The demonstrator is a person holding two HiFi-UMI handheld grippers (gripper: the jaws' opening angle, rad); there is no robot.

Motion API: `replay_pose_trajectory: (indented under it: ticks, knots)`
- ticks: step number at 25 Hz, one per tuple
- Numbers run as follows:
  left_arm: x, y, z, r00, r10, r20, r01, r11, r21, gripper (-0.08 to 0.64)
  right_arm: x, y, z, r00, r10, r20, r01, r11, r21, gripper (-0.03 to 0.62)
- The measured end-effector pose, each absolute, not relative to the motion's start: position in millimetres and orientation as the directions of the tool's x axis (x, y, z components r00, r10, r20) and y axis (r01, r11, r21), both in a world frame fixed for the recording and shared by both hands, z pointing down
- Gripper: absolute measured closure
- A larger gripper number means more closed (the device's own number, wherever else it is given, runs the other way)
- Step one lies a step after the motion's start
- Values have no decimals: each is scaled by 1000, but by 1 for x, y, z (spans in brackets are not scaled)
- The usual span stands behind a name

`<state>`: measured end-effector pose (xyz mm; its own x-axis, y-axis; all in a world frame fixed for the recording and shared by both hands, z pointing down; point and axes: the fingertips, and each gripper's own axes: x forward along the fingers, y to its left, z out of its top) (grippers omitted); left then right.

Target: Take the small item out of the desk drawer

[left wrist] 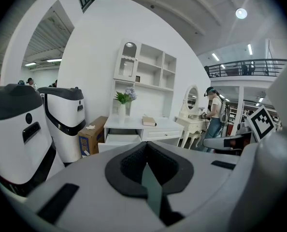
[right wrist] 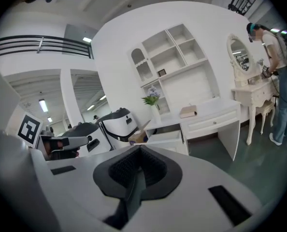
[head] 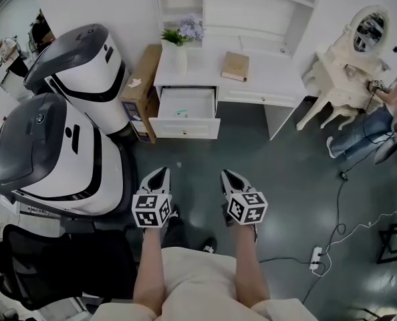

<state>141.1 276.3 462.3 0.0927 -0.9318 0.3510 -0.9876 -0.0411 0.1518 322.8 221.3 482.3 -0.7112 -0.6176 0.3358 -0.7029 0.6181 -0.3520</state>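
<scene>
The small green item (head: 182, 112) lies inside the pulled-out white drawer (head: 185, 127) of the white wooden desk (head: 265, 75) (a tan book (head: 234, 66) on top), well ahead of the left gripper (head: 158, 176) and right gripper (head: 228, 178), both closed and empty.

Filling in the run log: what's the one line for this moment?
drawer: open | small item: inside, not yet taken | left gripper: shut, empty | right gripper: shut, empty

Small item (head: 180, 112): only a greenish speck is seen in the open drawer (head: 185, 103); too small to be identified.
Drawer floor, left gripper view: hidden behind the drawer front (left wrist: 110, 146).
Person (head: 369, 129) at the dressing table (head: 332, 69): partly cut off by the right edge, head view.
Book (head: 234, 66): cover print too small to be read.
</scene>
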Motion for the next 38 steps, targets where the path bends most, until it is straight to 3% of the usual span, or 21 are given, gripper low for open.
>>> replay_pose_trajectory:
  ticks: [22, 30, 38]
  knots:
    - [12, 85, 469, 210, -916, 342, -963, -134, 232, 543, 202, 68, 512, -652, -593, 473, -758, 513, -402, 568]
    - [-48, 52, 482, 242, -910, 336, -950, -153, 271, 543, 134, 35, 515, -640, -601, 478, -768, 501, -399, 568]
    - [-72, 46, 502, 256, -903, 346, -939, -147, 312, 543, 119, 26, 534, -603, -601, 525, -798, 475, -372, 568]
